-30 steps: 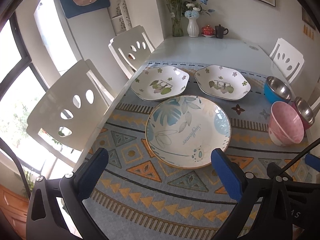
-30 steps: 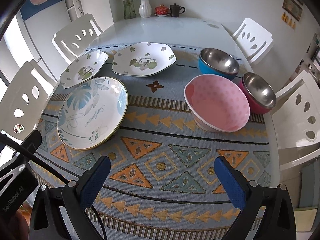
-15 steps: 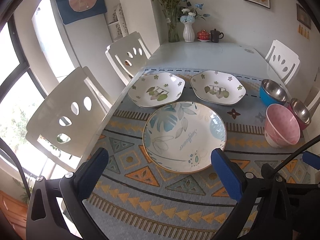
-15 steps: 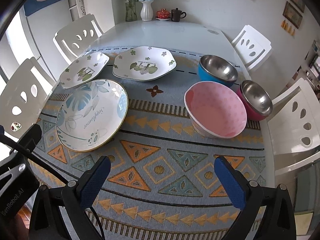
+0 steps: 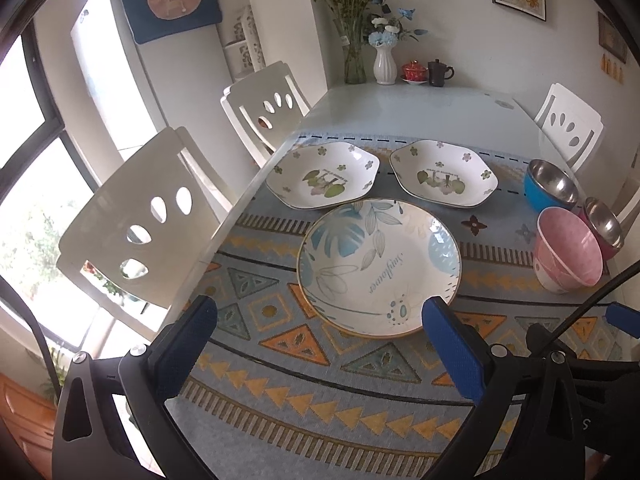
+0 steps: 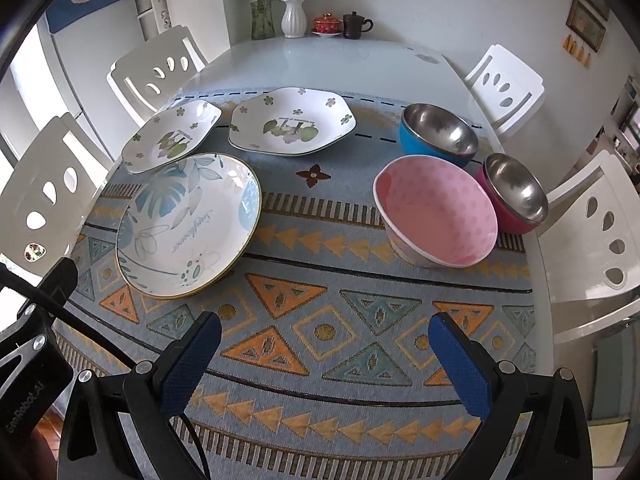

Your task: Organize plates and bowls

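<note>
- Round leaf-print plate (image 5: 378, 266) lies flat on the patterned cloth (image 6: 320, 320), nearest the person and left of centre. A second gilt rim appears beneath its near edge in the right wrist view, so it may already sit on another plate; this cannot be confirmed.
- Two hexagonal floral plates (image 5: 323, 185) (image 5: 444, 178) lie side by side just behind it, apart from each other and unstacked. The left one's near edge comes very close to the round plate's far rim; contact cannot be settled.
- Bowls are grouped on the right: a pink dotted bowl (image 6: 436, 210) sits tilted toward the camera, apparently leaning on something beneath it. A blue steel-lined bowl (image 6: 439, 134) stands behind it and a magenta steel-lined bowl (image 6: 514, 192) just beside it on the right; both are upright.
- Judgement: plates left and bowls right suits one tool per group, with stacking not yet finished.
- Left tongs (image 5: 320, 354) are spread wide and grip nothing, poised above the cloth short of the round plate's near rim.
- Right tongs (image 6: 324, 364) are likewise wide apart and empty, over bare cloth, facing the gap between plate and pink bowl.
- The far half of the surface (image 6: 320, 60) is uncovered; a vase (image 6: 291, 21) and tea things stand at its back edge, well clear of the work.
- White chairs (image 5: 132, 216) flank both sides.
</note>
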The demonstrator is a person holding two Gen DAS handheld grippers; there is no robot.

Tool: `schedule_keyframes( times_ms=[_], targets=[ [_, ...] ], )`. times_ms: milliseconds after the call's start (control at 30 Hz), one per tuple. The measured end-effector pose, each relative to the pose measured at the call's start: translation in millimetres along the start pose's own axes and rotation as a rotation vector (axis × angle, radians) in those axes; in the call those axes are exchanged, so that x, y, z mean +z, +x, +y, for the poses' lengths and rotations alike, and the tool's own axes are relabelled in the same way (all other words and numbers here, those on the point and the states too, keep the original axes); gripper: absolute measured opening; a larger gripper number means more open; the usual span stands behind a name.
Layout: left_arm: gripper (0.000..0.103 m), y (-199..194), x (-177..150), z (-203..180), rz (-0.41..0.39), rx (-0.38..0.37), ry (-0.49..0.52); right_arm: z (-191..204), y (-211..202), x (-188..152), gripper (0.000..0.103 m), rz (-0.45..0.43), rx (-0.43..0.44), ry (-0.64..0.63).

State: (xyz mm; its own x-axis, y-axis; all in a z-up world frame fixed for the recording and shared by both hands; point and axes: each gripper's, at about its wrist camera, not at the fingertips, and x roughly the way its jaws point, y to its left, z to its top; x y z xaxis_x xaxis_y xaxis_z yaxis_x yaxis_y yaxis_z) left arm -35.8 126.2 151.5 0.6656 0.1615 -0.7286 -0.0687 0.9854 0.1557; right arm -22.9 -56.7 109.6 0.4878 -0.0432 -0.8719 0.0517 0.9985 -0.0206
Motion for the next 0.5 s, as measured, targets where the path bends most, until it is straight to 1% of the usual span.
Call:
schedule_keyframes(
  times_ms=[100,267,400,500],
  targets=[
    [0.102,-2,1,3,0.007,0.003,0.006,2,-1,2,0.103,-0.001,0.003,0.002],
    [0.102,-5,8,16,-0.007,0.025,0.026,10,-6,10,0.103,-0.022,0.011,0.034],
    [0.102,2,13,34,-0.010,0.021,0.053,21,-3,15,0.103,-0.019,0.016,0.064],
    [0.102,12,22,49,-0.014,0.005,0.046,33,-4,22,0.103,-0.022,0.002,0.078]
  ],
)
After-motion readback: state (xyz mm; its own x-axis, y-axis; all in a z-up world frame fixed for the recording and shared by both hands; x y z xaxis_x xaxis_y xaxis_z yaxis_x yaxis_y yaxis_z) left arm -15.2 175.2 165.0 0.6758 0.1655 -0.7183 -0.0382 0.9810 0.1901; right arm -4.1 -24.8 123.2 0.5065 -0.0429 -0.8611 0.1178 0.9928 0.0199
